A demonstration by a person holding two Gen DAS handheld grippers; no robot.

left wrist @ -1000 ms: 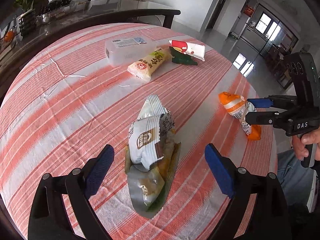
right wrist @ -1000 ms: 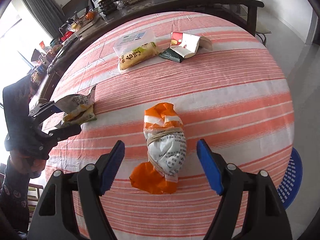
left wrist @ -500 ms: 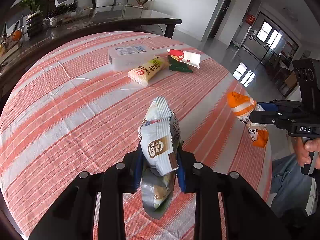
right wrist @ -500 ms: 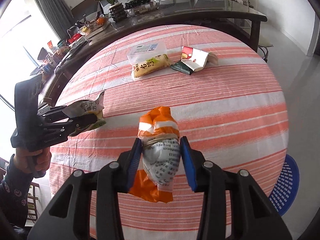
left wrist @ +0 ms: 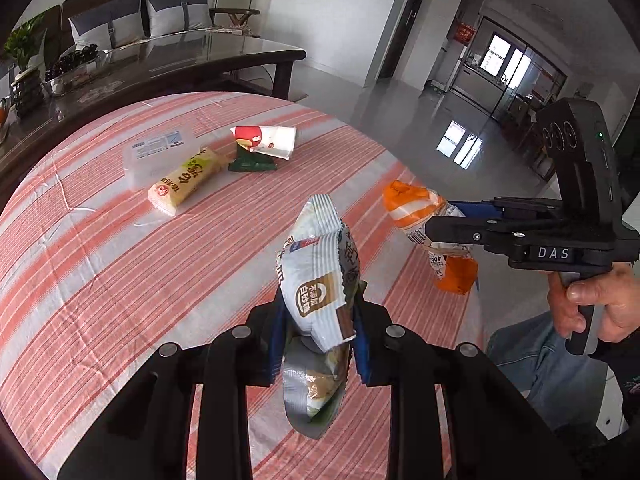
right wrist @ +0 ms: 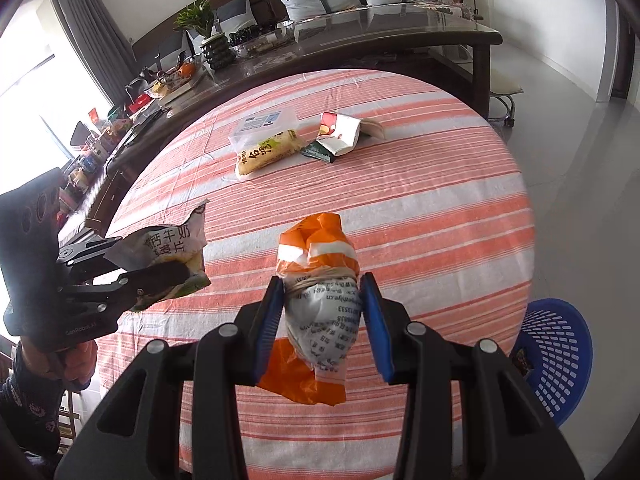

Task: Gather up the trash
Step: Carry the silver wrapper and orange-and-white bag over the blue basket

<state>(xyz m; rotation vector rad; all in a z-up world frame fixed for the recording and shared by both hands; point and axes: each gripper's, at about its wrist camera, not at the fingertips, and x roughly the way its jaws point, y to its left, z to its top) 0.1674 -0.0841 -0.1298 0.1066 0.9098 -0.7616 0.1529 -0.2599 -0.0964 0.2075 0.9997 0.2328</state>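
My left gripper (left wrist: 318,332) is shut on a crumpled white and silver snack wrapper (left wrist: 320,276), held above the striped tablecloth (left wrist: 120,280). In the right wrist view that same wrapper (right wrist: 172,248) hangs at the left in the left gripper (right wrist: 160,276). My right gripper (right wrist: 324,320) is shut on an orange and white tied plastic bag (right wrist: 320,280), lifted off the table. From the left wrist view the bag (left wrist: 424,216) shows at the right, clamped in the right gripper (left wrist: 448,220).
At the table's far side lie a clear plastic box (left wrist: 160,152), a yellow snack pack (left wrist: 184,182), a dark green wrapper (left wrist: 252,162) and a red and white carton (left wrist: 268,142). A blue basket (right wrist: 556,356) stands on the floor by the table's right edge. A dark sideboard (right wrist: 320,60) stands behind.
Both grippers went from open around their items to shut on them, then lifted them off the tablecloth. The wrapper and the bag now hang higher than half a second ago.
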